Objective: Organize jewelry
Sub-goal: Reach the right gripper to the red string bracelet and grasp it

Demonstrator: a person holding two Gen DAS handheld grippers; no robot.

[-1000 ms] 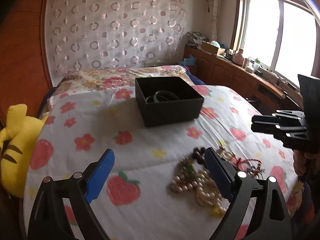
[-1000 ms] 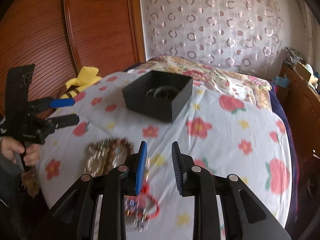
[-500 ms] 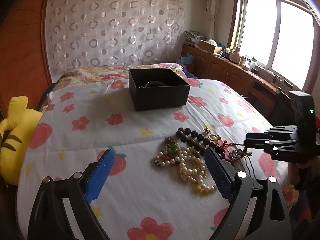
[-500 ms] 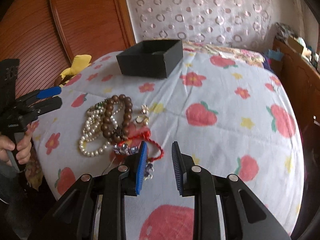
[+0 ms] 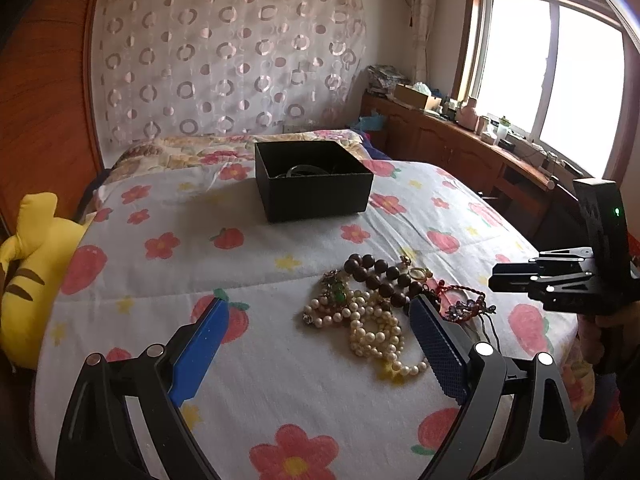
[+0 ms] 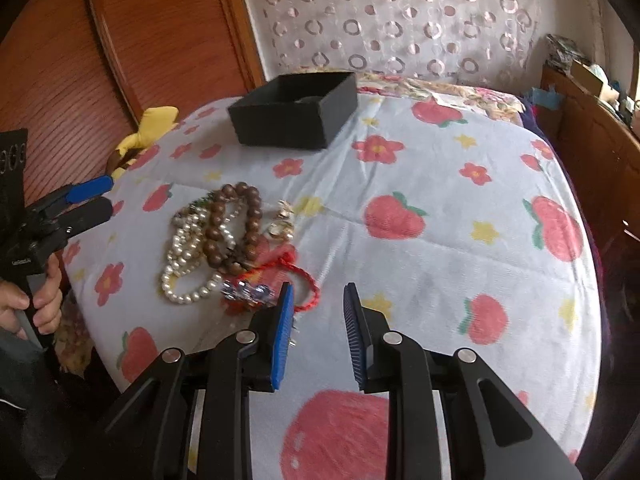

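A pile of jewelry lies on the flowered bedspread: a pearl necklace (image 5: 372,328), a brown wooden bead bracelet (image 5: 376,276), a red cord bracelet (image 6: 304,280), purple crystal beads (image 6: 248,292) and small gold rings (image 6: 282,228). A black open box (image 5: 314,186) with dark bangles inside stands farther back on the bed. My left gripper (image 5: 320,336) is wide open and empty, just short of the pearls. My right gripper (image 6: 318,320) is partly open and empty, its left finger next to the red cord bracelet.
A yellow striped plush toy (image 5: 28,268) lies at the bed's left edge by the wooden headboard (image 6: 160,40). A wooden sideboard (image 5: 480,152) with clutter runs under the window on the right. The bed's near edge drops off just below the jewelry.
Both grippers have pulled back from the black box toward the near end of the bed, bringing the jewelry pile into full view. Both stay empty.
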